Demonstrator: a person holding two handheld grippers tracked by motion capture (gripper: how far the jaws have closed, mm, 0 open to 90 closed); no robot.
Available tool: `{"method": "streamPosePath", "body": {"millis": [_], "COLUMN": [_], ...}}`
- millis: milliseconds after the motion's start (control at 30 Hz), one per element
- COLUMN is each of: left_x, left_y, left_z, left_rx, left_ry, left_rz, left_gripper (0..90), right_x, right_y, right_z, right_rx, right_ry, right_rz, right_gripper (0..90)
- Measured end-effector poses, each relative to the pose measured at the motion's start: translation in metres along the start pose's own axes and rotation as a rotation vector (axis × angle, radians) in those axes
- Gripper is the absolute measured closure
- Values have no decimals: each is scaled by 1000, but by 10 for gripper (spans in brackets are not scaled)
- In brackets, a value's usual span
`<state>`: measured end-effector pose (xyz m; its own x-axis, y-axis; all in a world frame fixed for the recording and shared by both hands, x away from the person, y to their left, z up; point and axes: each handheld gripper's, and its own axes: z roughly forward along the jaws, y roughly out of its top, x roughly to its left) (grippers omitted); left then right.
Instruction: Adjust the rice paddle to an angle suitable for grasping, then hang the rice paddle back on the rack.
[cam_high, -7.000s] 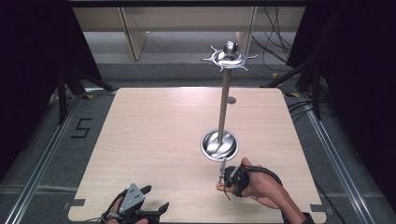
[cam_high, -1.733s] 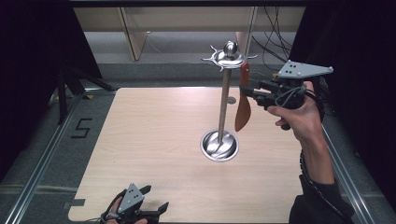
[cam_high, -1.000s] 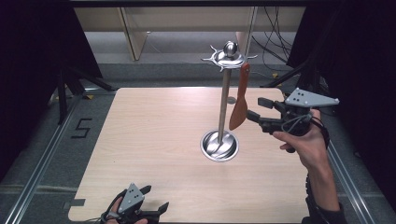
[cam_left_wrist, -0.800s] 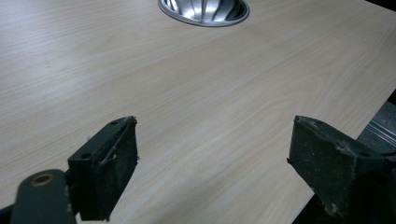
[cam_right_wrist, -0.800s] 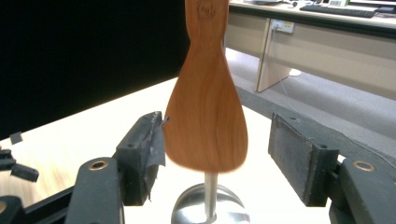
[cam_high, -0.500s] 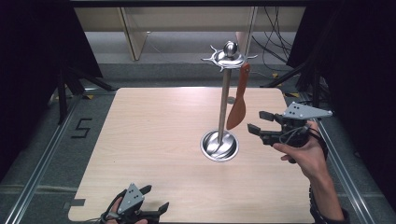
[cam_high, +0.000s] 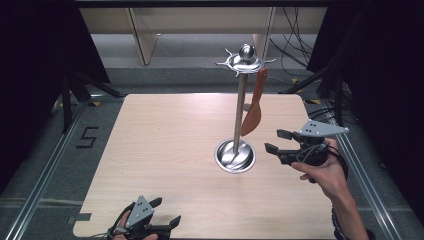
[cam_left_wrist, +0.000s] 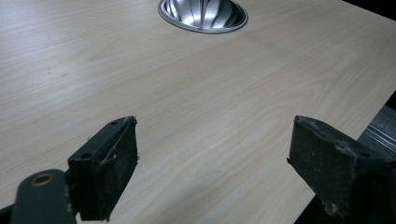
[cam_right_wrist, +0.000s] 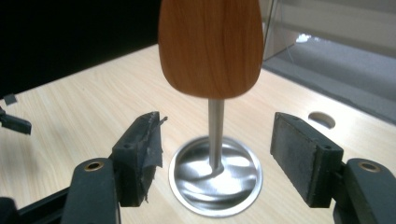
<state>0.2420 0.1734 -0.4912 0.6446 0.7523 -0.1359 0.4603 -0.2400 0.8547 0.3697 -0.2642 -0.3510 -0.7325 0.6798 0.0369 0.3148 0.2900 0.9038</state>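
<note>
Pale table (cam_high: 165, 150); ahead of our wide-open, empty right gripper (cam_high: 280, 142) hangs spatula (cam_high: 251, 115), apparently from stand (cam_high: 239, 120). Left gripper (cam_high: 165, 215) gapes empty.

From my station I read the worktop (cam_high: 165, 150) as pale wood-grain laminate, smooth and matt. The stand (cam_high: 240, 107) is polished metal, its dished base (cam_right_wrist: 215, 182) mirror-bright with wavy reflections. The hanging spatula (cam_right_wrist: 210, 46) is warm reddish wood with a satin sheen. My right tongs (cam_right_wrist: 219, 154) and left tongs (cam_left_wrist: 215, 172) are matt black, with rough, scuffed pads (cam_left_wrist: 327, 154).
</note>
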Motion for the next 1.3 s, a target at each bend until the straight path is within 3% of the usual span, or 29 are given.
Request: {"method": "streamPosePath", "body": {"millis": [33,233,367,467,567,600,667,700,733,767,833,933,1000,1033,1067,1133,1167,1200,1300], "left_x": [0,-2,-1,0,1,-1,-1,-1,1,0,1,0,-1,-1,0,1,1,1,1], "left_y": [0,0,-1,0,-1,-1,-1,-1,0,-1,-1,-1,-1,-1,-1,-1,-2,-2,-1], "left_z": [1,1,-1,-1,1,2,1,0,-1,0,-1,-1,0,0,0,-1,-1,-1,-1], "left_rx": [-5,-9,-5,-8,7,-9,-12,-18,1,-3,-3,-5,-11,-11,-8,-6,-5,-6,-1], "left_ry": [-6,-3,-1,1,4,0,1,1,6,5,4,7,9,10,6,6,6,6,9], "left_rz": [1,-8,6,-2,7,-10,-4,-8,21,-2,4,6,-5,-5,2,6,5,4,11], "left_gripper": [149,149,149,149,149,149,149,149,149,149,149,149,149,149,149,149,149,149,149], "right_x": [-2,-2,-1,-1,-2,-3,-3,-6,-3,-5,-3,-3,-1,-2,0,-1,1,0,1], "right_y": [-2,-18,-28,-34,-39,-42,-46,-47,-49,-50,-51,-53,-55,-56,-57,-58,-60,-61,-65], "right_z": [1,5,5,2,1,2,3,3,3,4,3,6,6,7,8,7,8,9,9], "right_rx": [14,50,70,91,92,87,109,124,124,109,137,110,131,133,129,140,139,129,161], "right_ry": [0,8,-9,3,3,1,7,13,12,11,23,17,29,28,27,28,40,26,37], "right_rz": [-19,27,14,10,28,28,61,41,81,61,89,37,63,32,58,38,66,49,66], "right_gripper": [342,336,335,335,334,334,333,333,332,333,332,331,330,330,330,329,329,329,328]}}
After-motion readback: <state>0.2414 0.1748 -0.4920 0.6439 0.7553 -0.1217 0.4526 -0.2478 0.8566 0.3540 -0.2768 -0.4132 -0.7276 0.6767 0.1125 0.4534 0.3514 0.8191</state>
